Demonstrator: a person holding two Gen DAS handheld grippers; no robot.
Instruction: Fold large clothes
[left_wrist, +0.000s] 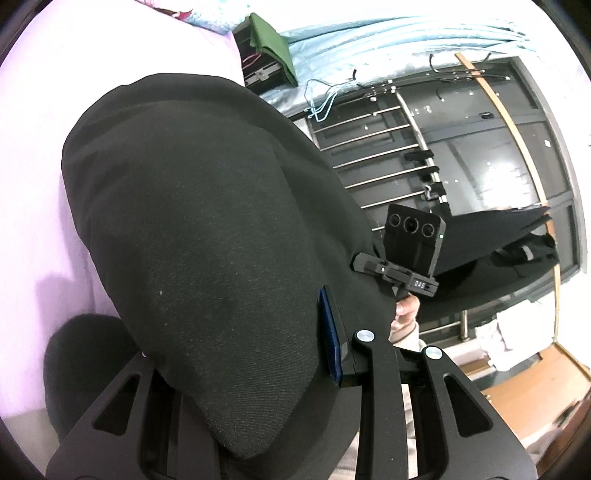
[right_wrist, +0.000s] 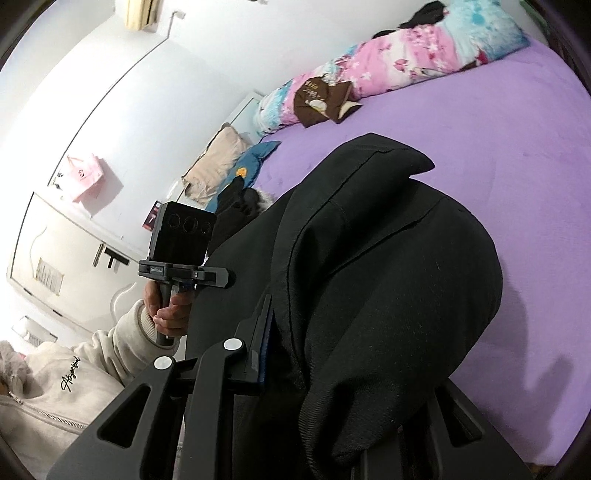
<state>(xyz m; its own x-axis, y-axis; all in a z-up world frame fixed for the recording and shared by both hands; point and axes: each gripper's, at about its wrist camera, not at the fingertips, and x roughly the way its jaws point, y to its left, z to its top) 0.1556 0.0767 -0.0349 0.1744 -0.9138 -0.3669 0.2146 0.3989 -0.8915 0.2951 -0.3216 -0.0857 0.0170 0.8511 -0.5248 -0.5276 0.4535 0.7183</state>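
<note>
A large black garment hangs lifted above the purple bed. My left gripper is shut on its cloth; only the blue-padded right finger shows, the other is under the fabric. In the right wrist view the same garment drapes over my right gripper, shut on it, with its left finger visible. The other gripper shows in each view, the right one and the left one, each held by a hand.
A floral quilt and pillows lie at the far side of the purple bed. A window with a metal railing, light blue curtains and hangers stand beyond the bed. A white wardrobe stands at left.
</note>
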